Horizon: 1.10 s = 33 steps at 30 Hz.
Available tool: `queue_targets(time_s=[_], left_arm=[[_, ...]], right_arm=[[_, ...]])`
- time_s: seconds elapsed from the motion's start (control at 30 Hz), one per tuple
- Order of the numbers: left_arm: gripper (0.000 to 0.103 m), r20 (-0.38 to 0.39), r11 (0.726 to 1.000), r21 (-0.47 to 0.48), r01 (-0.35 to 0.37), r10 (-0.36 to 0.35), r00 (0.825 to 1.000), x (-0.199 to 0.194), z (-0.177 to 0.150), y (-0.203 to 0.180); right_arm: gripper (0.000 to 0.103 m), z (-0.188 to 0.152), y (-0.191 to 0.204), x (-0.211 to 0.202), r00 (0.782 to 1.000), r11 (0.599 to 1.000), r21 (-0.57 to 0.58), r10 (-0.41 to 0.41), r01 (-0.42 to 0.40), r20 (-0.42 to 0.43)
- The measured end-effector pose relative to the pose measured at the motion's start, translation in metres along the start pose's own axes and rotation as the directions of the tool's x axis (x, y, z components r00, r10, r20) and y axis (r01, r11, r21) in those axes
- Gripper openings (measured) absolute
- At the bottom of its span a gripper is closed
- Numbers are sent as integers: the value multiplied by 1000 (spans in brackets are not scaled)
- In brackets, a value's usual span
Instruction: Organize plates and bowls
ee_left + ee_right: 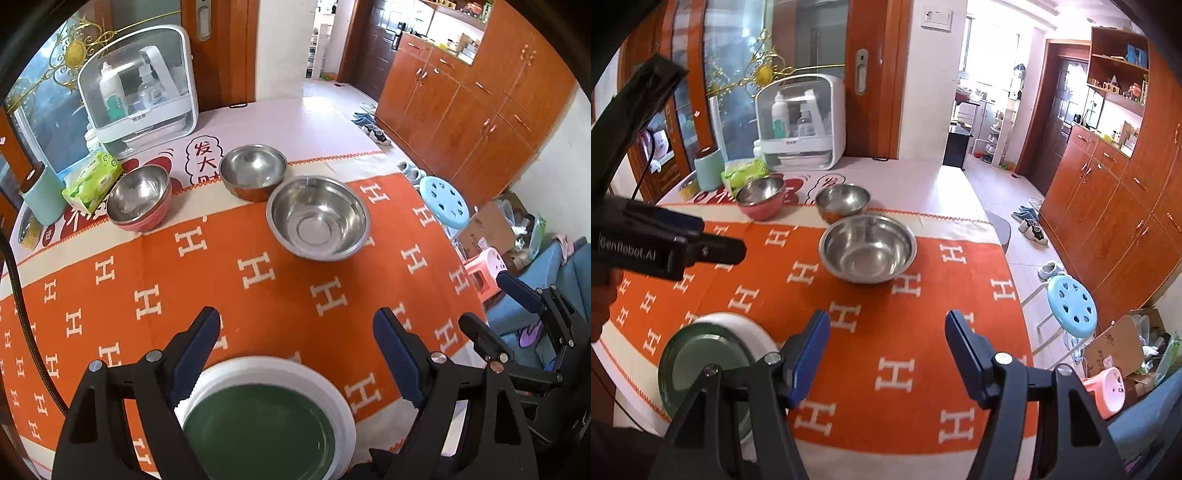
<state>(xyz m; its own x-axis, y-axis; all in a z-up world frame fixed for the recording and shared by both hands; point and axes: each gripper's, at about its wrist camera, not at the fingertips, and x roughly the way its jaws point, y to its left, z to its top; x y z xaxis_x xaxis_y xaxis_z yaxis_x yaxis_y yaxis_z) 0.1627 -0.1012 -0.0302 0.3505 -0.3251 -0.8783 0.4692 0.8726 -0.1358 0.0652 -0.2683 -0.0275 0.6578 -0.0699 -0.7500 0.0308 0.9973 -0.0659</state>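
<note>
A green plate (258, 432) lies on a larger white plate (332, 391) at the table's near edge; both also show in the right wrist view, green (701, 365) on white (753, 332). A large steel bowl (317, 218) (868, 247) stands mid-table. Behind it are a steel bowl with an orange outside (254, 171) (843, 201) and a steel bowl with a pink outside (139, 197) (761, 201). My left gripper (295, 328) is open and empty above the plates. My right gripper (886, 328) is open and empty over the orange cloth (908, 369).
A white storage box with bottles (140, 88), a green tissue pack (92, 181) and a pale green canister (42, 195) stand at the table's far left. A blue stool (1071, 306), a pink stool (1108, 391) and cardboard boxes (1115, 343) are on the floor to the right.
</note>
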Motion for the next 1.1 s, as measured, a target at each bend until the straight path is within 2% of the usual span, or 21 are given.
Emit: queue_targets(time_s=[0.37, 0.7, 0.83, 0.97, 1.1], left_arm=[[84, 11, 997, -33, -68, 68, 998, 28, 49, -1], [84, -27, 987, -110, -114, 111, 993, 52, 67, 10], [84, -34, 984, -129, -121, 118, 992, 64, 68, 14], [84, -32, 986, -121, -117, 114, 993, 80, 68, 16], [84, -21, 987, -118, -113, 111, 994, 96, 66, 17]], right_arm=[[65, 42, -29, 44, 999, 998, 34, 45, -46, 13], [65, 57, -49, 81, 996, 990, 114, 84, -81, -24], [65, 56, -56, 101, 990, 978, 170, 131, -122, -43], [65, 49, -65, 125, 973, 948, 253, 219, -196, -68], [65, 44, -66, 147, 963, 932, 290, 252, -216, -94]])
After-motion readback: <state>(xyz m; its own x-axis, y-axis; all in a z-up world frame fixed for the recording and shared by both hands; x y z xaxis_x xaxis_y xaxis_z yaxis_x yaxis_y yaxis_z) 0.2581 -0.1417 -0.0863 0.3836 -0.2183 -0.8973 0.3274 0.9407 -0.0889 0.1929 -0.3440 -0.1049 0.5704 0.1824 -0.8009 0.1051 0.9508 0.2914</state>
